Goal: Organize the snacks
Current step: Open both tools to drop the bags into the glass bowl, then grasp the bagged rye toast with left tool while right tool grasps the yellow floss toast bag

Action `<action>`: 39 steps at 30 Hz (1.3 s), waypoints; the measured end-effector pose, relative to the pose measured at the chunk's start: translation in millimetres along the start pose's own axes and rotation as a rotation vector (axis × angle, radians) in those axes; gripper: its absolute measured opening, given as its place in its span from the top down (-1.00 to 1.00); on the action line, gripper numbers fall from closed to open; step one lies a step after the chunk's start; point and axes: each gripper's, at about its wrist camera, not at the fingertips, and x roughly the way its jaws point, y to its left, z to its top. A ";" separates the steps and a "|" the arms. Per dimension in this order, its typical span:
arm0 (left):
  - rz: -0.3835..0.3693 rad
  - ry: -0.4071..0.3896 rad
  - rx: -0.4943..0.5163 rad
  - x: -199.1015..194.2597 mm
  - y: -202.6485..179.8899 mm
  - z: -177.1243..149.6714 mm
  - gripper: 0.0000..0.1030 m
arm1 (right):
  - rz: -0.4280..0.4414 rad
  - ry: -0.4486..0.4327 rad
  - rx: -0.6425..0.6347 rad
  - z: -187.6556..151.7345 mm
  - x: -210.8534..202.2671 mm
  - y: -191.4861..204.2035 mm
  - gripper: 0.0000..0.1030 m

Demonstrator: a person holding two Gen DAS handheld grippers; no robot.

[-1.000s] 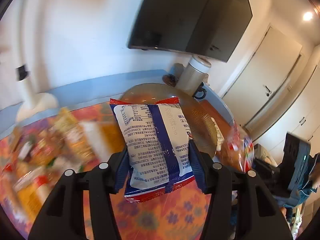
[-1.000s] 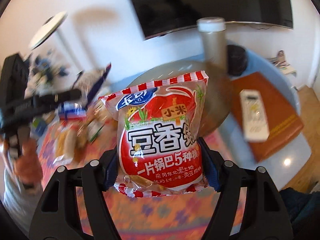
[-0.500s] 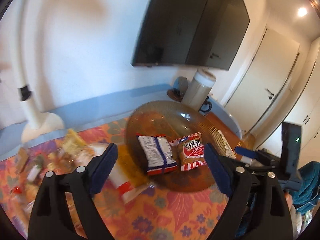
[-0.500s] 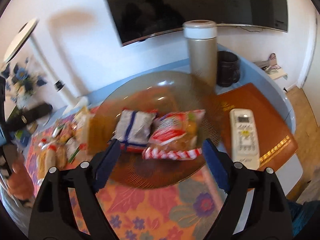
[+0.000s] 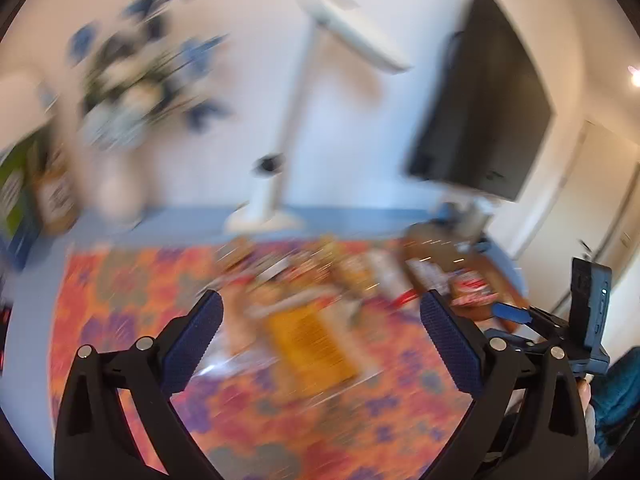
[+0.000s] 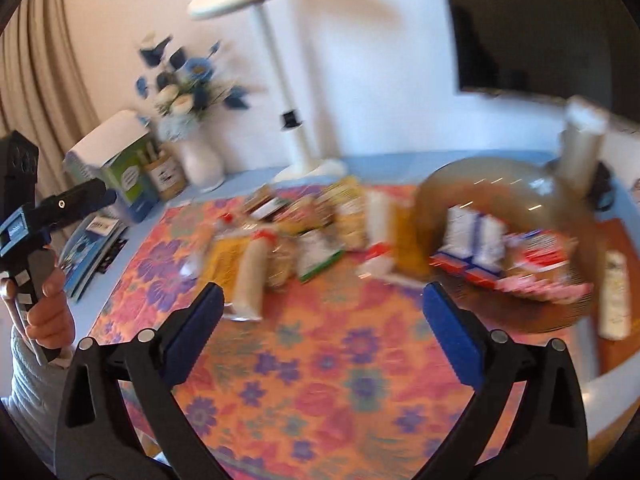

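- Right wrist view: right gripper [image 6: 322, 312] with jaws spread wide, nothing between the blue pads [image 6: 194, 330], hovering over the flowered tablecloth [image 6: 320, 380].
- At 2 o'clock from this gripper: brown glass bowl [image 6: 500, 184] with two packets inside, a blue-and-white packet [image 6: 474, 236] touching a red-and-white packet [image 6: 540, 264] on its right.
- At 11 to 12 o'clock: blurred heap of snacks [image 6: 296, 236] lying on the cloth, just left of the bowl; single packets hard to tell apart.
- Right of the bowl, at 3 o'clock: white remote control [image 6: 614, 296] on a brown mat [image 6: 624, 344].
- Behind the bowl: tall cylinder flask [image 6: 580, 144], upright.
- Further back, at 11 o'clock: white lamp [image 6: 280, 80], vase with blue flowers [image 6: 196, 112], green box [image 6: 128, 172].
- At 9 o'clock, at the frame edge: hand [image 6: 48, 304] around the handle of the left gripper's body.
- Left wrist view, strongly blurred: left gripper [image 5: 320, 320] also wide apart and empty, above the same heap, with a yellow-orange packet [image 5: 312, 340] between the fingers' line of sight.
- At 2 o'clock in this view: bowl with its two packets, small and blurred; dark TV screen [image 5: 488, 104] on the wall above it.
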 end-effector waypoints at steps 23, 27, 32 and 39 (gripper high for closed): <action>0.106 0.081 -0.266 62.9 122.5 -87.4 -0.90 | -0.033 0.195 0.080 -52.2 121.1 2.7 -0.94; 0.106 0.104 -0.283 67.1 125.7 -88.7 -0.90 | -0.039 0.195 0.080 -52.7 121.1 2.5 -0.94; 0.140 0.120 -0.312 67.7 130.3 -89.0 -0.89 | -0.031 0.126 0.110 -52.7 106.7 -4.2 -0.94; 0.103 0.146 -0.250 31.8 92.7 -47.3 -0.90 | 0.050 0.078 -0.077 -40.6 81.3 58.2 -0.94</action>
